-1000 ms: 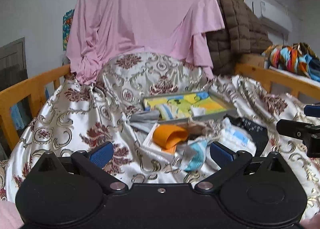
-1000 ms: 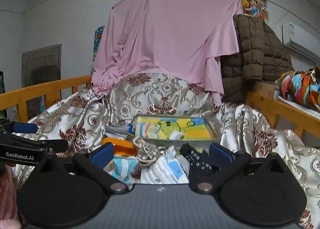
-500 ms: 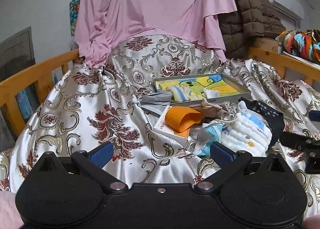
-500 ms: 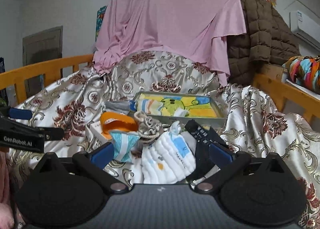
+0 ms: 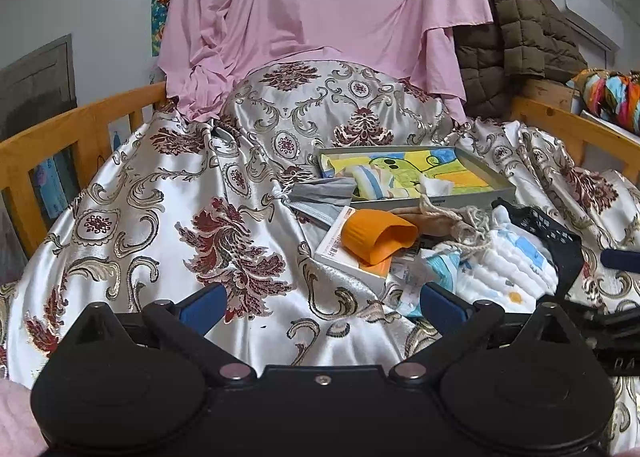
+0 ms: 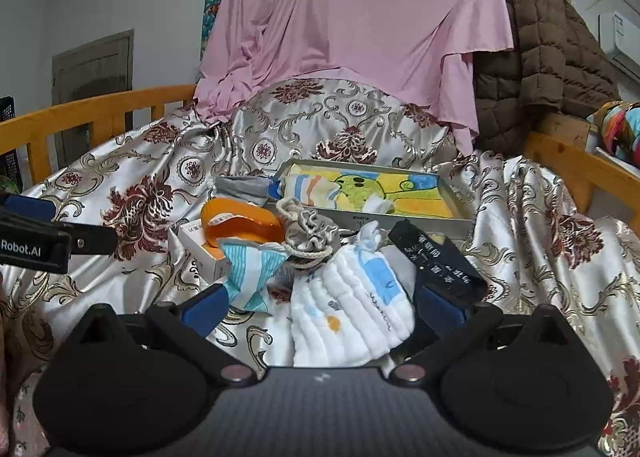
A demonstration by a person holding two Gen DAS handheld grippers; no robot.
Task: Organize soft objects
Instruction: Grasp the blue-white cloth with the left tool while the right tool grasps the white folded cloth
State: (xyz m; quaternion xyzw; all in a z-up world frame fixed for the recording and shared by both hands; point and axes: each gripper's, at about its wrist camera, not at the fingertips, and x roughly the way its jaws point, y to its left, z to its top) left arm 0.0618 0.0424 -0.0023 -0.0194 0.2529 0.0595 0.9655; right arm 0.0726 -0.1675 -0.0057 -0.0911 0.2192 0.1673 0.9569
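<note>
A heap of soft things lies on the patterned satin cover: a white quilted cloth (image 6: 352, 309), a black printed sock (image 6: 440, 261), a blue-striped cloth (image 6: 250, 273), a beige drawstring pouch (image 6: 312, 231) and an orange silicone piece (image 6: 240, 223) on a white box (image 5: 344, 253). Behind them sits a grey tray (image 6: 404, 221) with a yellow drawing and a striped cloth (image 6: 308, 189). My right gripper (image 6: 322, 307) is open, its jaws either side of the white cloth. My left gripper (image 5: 320, 305) is open over bare satin, left of the heap.
Wooden bed rails (image 5: 76, 129) run along both sides. A pink sheet (image 5: 320, 17) and a brown quilted jacket (image 6: 540, 49) hang at the back. A grey cloth (image 5: 324, 197) lies by the tray's left corner. A colourful bundle (image 5: 612, 97) sits beyond the right rail.
Both grippers have tilted down and moved closer to the heap. The white cloth now lies between the right gripper's fingers. Both stay open.
</note>
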